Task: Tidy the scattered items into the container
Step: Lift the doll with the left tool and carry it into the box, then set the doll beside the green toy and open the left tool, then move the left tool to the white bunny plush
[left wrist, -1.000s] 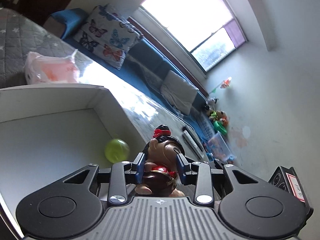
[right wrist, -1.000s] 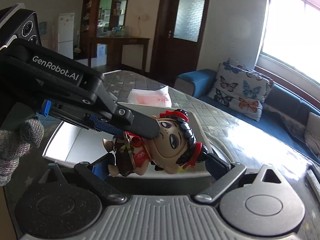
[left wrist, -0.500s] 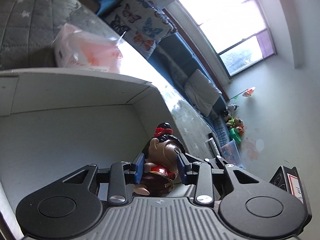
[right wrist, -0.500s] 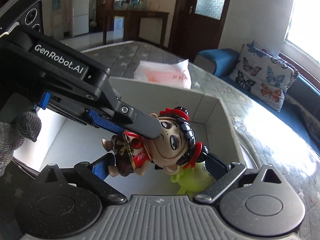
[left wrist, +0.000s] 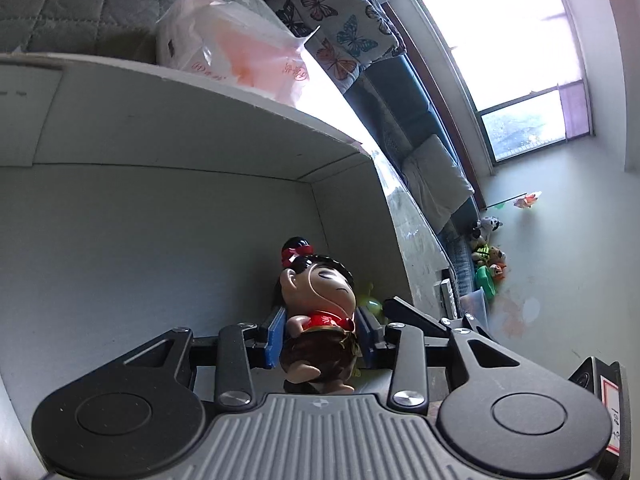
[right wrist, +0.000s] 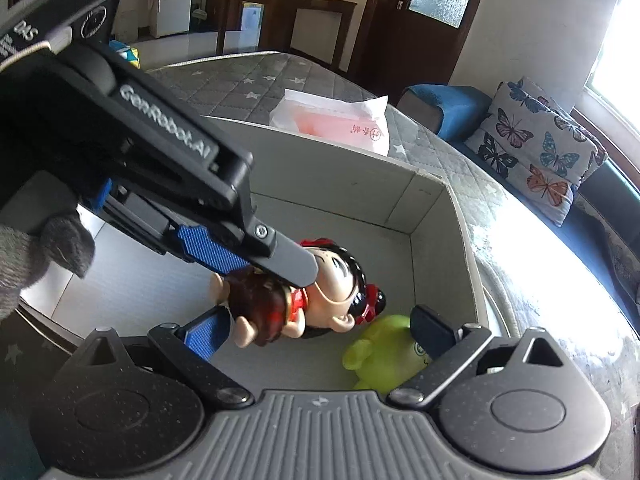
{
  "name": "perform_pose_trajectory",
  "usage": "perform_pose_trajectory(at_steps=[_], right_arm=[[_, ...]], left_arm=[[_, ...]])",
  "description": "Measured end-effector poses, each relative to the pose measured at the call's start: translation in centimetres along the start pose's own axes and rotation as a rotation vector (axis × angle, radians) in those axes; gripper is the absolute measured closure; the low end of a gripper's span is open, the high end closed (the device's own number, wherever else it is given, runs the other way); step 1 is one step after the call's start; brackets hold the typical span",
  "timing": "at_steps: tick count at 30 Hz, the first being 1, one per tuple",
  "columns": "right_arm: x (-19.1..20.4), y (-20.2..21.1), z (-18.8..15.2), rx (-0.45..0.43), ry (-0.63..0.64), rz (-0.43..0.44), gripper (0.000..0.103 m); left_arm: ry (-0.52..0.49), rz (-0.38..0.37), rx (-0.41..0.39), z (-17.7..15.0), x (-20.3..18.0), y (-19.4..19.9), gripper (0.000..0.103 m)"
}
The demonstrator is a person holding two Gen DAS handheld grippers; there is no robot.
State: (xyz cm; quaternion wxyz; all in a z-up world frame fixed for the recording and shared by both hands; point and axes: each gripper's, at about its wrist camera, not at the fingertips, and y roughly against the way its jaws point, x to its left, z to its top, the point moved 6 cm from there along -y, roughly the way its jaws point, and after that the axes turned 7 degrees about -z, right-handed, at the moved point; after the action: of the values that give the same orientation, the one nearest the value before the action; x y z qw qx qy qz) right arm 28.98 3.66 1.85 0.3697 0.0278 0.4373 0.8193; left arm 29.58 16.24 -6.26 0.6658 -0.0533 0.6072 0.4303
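Inside the box (left wrist: 180,128), the figurine (left wrist: 316,320) lies between the left gripper's (left wrist: 320,334) just-widened, parted jaws.

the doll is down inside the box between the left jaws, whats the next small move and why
Probably let go fully and draw the left gripper back up out of the white box. Its jaws have just been opening, and the doll is already low inside the box beside the green toy, with a gap showing at the blue pads. The right gripper stands open and holds nothing.

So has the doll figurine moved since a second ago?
Yes. The doll figurine has dropped from rim height down inside the white box, beside the green toy.
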Motion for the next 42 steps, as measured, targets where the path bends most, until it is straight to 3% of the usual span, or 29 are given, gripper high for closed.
perform_pose_trajectory(at_steps=[9,23,32,42], right_arm=[[-0.1,0.7,-0.4,-0.013,-0.019,-0.002,0.006],[-0.2,6.3,-2.4,-0.122,-0.134,-0.049,0.005],[0.3,10.7,-5.6,-0.178,-0.236,-0.080,0.000],[1.9,13.1,-10.9,-0.155,-0.305,-0.089,0.000]], left_arm=[[0.009,0.048,0.029,-0.4,0.4,-0.8,0.063],[-0.097,0.067,-0.058,-1.7,-2.3,0.9,0.063],[-0.232,0.066,-0.113,-4.5,-5.4,3.6,0.063],[-0.323,0.043,-0.101,-9.7,-8.1,4.3,0.063]])
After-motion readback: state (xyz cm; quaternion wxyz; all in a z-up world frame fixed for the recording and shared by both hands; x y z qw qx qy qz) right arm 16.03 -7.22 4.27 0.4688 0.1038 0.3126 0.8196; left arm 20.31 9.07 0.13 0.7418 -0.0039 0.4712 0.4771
